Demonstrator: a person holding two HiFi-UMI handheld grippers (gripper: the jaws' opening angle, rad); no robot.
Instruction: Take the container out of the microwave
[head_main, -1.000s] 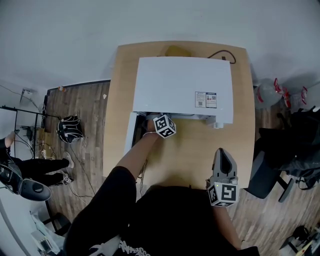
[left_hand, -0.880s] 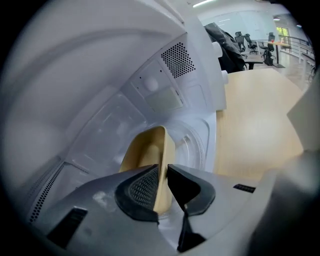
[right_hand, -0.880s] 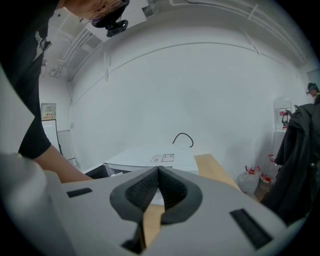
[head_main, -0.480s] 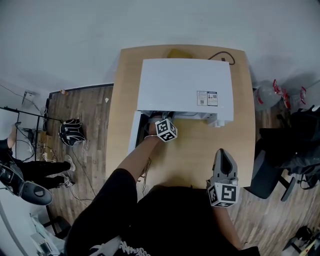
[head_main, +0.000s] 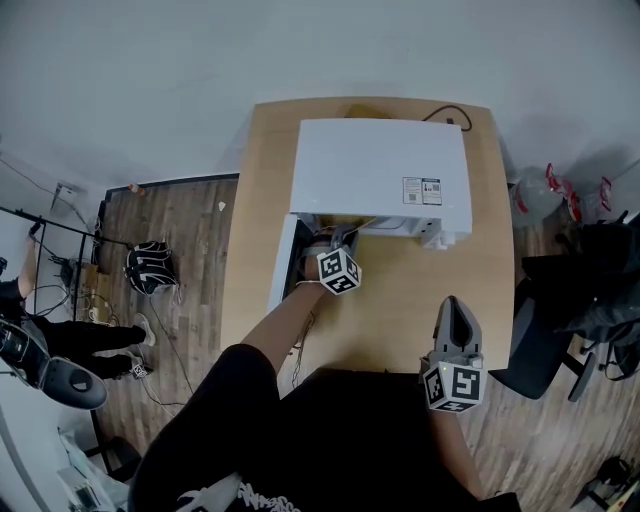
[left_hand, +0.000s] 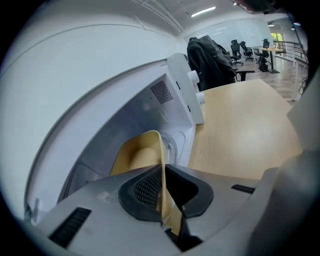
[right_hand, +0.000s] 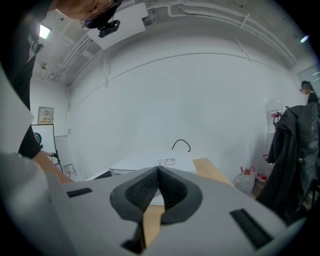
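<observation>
A white microwave (head_main: 385, 170) stands on the wooden table (head_main: 400, 320) with its door (head_main: 283, 262) swung open to the left. My left gripper (head_main: 328, 248) is at the oven's mouth. In the left gripper view, my left gripper (left_hand: 161, 172) is shut on the thin rim of a tan container (left_hand: 137, 152), which sits partly out of the cavity (left_hand: 125, 120). My right gripper (head_main: 452, 303) hovers over the table's near right part, well away from the oven. It is shut with nothing between its pads (right_hand: 145, 187).
A black power cable (head_main: 450, 112) and a yellowish object (head_main: 365, 108) lie behind the microwave. The control knobs (left_hand: 196, 86) are at the oven's right front. An office chair (head_main: 545, 345) stands right of the table. A person (head_main: 50, 345) and a bag (head_main: 150, 268) are on the floor at left.
My left gripper has drawn back a little from the microwave's mouth towards me. The right gripper has shifted slightly and stays shut.
</observation>
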